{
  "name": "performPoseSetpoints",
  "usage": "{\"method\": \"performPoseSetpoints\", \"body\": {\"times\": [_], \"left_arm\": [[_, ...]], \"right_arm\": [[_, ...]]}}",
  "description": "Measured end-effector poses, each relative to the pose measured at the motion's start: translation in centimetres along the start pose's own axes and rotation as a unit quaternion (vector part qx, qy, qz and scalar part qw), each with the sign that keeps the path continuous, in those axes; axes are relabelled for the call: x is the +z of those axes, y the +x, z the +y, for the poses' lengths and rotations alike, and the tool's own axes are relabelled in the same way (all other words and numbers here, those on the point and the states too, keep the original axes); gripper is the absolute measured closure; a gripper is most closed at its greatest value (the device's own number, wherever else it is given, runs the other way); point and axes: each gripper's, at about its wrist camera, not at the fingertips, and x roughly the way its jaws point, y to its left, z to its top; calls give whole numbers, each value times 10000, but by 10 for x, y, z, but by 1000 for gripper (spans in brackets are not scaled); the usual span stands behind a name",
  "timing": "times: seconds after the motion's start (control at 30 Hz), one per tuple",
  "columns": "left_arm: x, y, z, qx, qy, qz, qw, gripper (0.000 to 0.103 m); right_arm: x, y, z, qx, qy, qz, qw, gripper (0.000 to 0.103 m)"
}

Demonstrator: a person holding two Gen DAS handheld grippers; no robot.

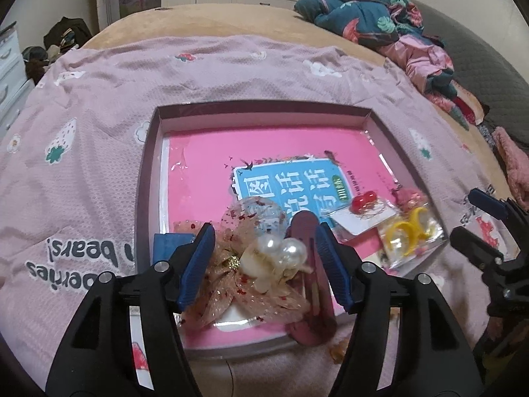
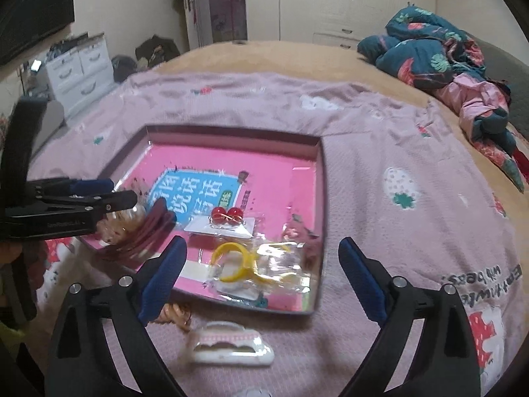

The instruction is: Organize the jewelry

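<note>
A shallow box (image 1: 261, 104) lies on the pink blanket with a pink book (image 1: 264, 145) inside. My left gripper (image 1: 264, 261) stands open at the box's near edge. Between its fingers lies a tulle hair bow (image 1: 281, 248) with two pearls on a maroon clip; I see no firm squeeze. Further right in the box are red bead earrings on a card (image 1: 363, 200) and a packet of yellow rings (image 1: 411, 228). My right gripper (image 2: 261, 264) is open wide above the box's near right corner, over the ring packet (image 2: 238, 261), holding nothing. A white hair clip (image 2: 231, 347) lies on the blanket below it.
A small brown curly item (image 2: 175, 314) lies on the blanket beside the white clip. A small pink piece (image 2: 297, 231) rests in the box corner. Crumpled teal and pink bedding (image 2: 429, 53) is piled at the far right. White drawers (image 2: 79, 69) stand at the left.
</note>
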Motion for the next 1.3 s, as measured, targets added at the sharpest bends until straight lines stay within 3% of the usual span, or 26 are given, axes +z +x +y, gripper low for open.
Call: {"method": "performPoseSetpoints", "body": {"times": [0.5, 0.73, 1.3], "left_arm": [[-7, -73, -10, -81, -76, -537, 9985, 27], [-19, -109, -13, -96, -104, -808, 9966, 10], [-61, -157, -15, -33, -135, -1072, 9941, 9]], "right_arm": [[-7, -76, -7, -72, 139, -612, 9980, 6], [-11, -108, -3, -65, 116, -886, 9960, 5], [-30, -151, 7, -21, 14, -1161, 9932, 4]]}}
